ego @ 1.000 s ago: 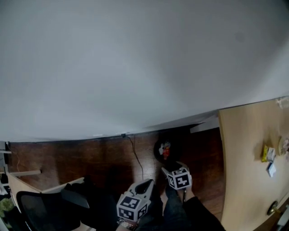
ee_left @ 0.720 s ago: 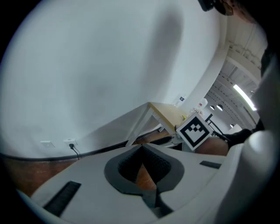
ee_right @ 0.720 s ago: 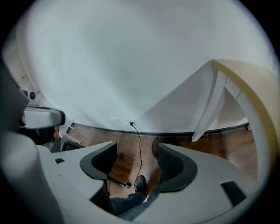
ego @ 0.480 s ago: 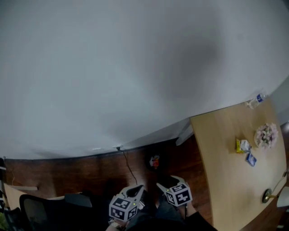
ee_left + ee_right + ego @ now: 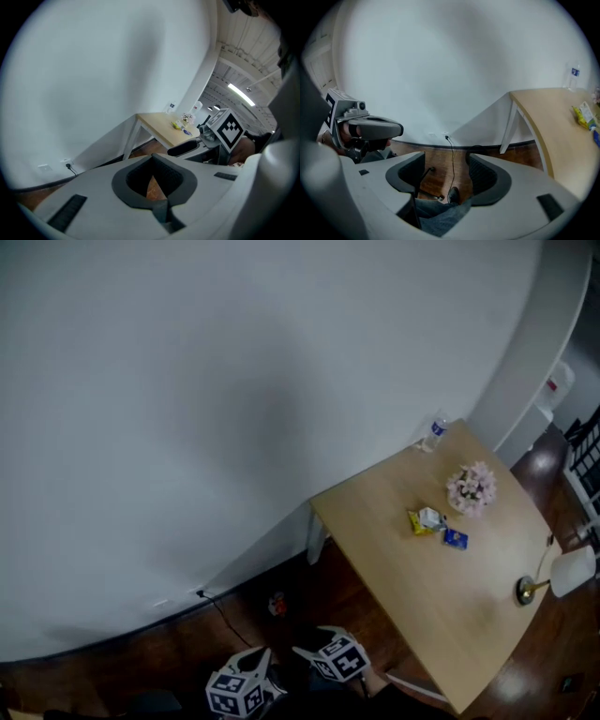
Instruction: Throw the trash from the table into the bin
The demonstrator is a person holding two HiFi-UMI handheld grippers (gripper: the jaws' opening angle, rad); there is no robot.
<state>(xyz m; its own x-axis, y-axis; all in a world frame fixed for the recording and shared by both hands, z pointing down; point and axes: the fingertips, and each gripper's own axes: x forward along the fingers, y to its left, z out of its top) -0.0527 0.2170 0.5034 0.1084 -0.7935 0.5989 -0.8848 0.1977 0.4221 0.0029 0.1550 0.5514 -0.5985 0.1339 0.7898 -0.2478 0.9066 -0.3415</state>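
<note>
On the wooden table (image 5: 394, 563) lie a yellow wrapper (image 5: 415, 523), a white crumpled scrap (image 5: 431, 517) and a blue packet (image 5: 456, 539). A small dark bin (image 5: 277, 604) with red and white bits inside stands on the floor by the table's near-left leg. Both grippers hang low over the floor, well short of the table. My left gripper (image 5: 259, 664) (image 5: 152, 157) is shut, its tips touching with nothing held. My right gripper (image 5: 306, 652) (image 5: 444, 161) stands open and empty; through its jaws I see floor, a cable and a shoe. The yellow wrapper (image 5: 583, 115) shows at the right gripper view's edge.
A plastic bottle (image 5: 432, 434) stands at the table's far corner by the white wall. A pink flower bunch (image 5: 472, 487) sits beside the trash, and a desk lamp (image 5: 561, 576) at the right edge. A black cable (image 5: 220, 607) runs from a wall socket across the wooden floor.
The head view has swung so the whole table now shows instead of one edge. The bin and both grippers sit lower and further left in the picture. The jaws look unchanged.
</note>
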